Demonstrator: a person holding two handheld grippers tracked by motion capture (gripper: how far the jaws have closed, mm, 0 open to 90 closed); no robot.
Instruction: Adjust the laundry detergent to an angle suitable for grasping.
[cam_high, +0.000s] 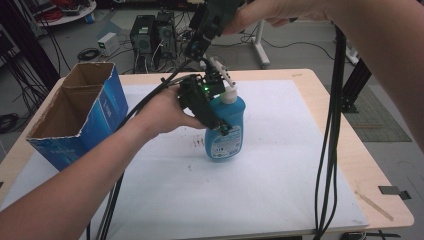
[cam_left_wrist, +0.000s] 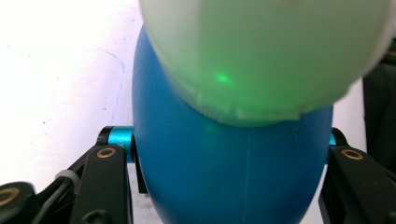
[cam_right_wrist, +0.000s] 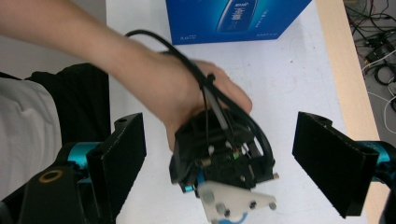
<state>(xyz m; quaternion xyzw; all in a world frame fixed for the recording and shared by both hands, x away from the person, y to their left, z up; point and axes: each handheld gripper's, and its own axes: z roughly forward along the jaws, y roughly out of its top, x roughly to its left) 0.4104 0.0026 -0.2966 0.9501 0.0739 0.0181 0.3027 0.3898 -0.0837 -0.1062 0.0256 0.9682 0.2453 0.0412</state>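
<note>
A blue bottle (cam_high: 225, 135) with a white pump cap (cam_high: 229, 95) stands near the middle of the white mat (cam_high: 280, 165), leaning slightly. My left gripper (cam_high: 220, 122) comes at it from the left and is shut on its body. In the left gripper view the blue bottle (cam_left_wrist: 224, 177) sits between both jaws, with the cap (cam_left_wrist: 261, 56) close to the lens. My right gripper (cam_high: 196, 50) hangs above the bottle's top, open, with nothing between its fingers. The right gripper view looks down between its wide-apart jaws, my right gripper (cam_right_wrist: 229, 158) being over the left hand (cam_right_wrist: 177, 88).
An open blue cardboard box (cam_high: 75, 115) stands at the left of the table, also seen as the blue box (cam_right_wrist: 233, 18). Black cables (cam_high: 330, 140) hang down at the right. A thin wooden stick (cam_high: 372, 205) lies near the table's front right corner. Computer towers (cam_high: 150, 35) stand behind the table.
</note>
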